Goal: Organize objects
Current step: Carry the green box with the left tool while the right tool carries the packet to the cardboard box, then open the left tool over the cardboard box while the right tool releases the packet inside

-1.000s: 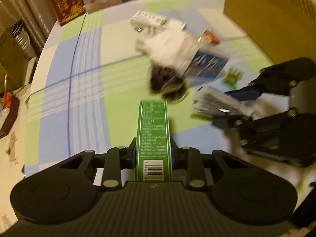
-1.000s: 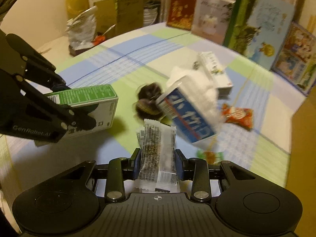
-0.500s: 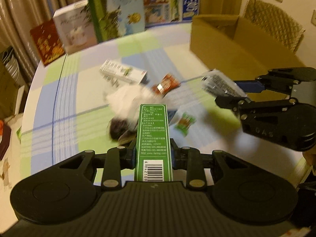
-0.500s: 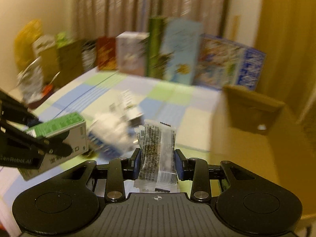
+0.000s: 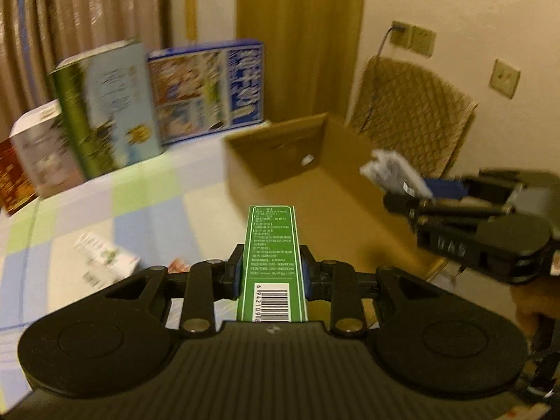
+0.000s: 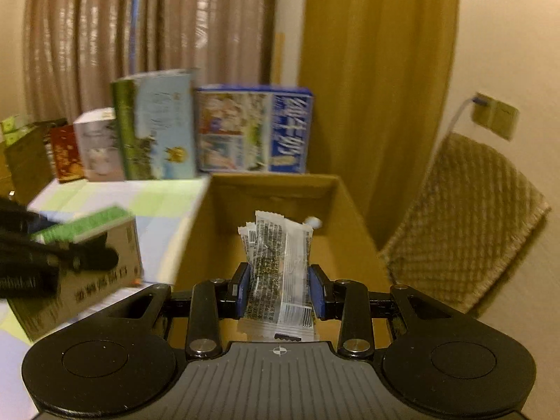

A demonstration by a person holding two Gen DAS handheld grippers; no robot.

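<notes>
My left gripper is shut on a green box with a barcode, held in the air just left of an open cardboard box. The green box also shows in the right wrist view. My right gripper is shut on clear snack packets with black print and holds them over the cardboard box's opening. The right gripper with the packets shows at the right of the left wrist view, above the box.
Tall picture boxes stand along the table's back edge. A white-green carton and a red packet lie on the checked tablecloth. A woven chair stands right of the cardboard box, by the wall.
Both grippers have lifted from the pile of objects on the table and swung right to the cardboard box, each still holding its item. The right gripper is now over the box.
</notes>
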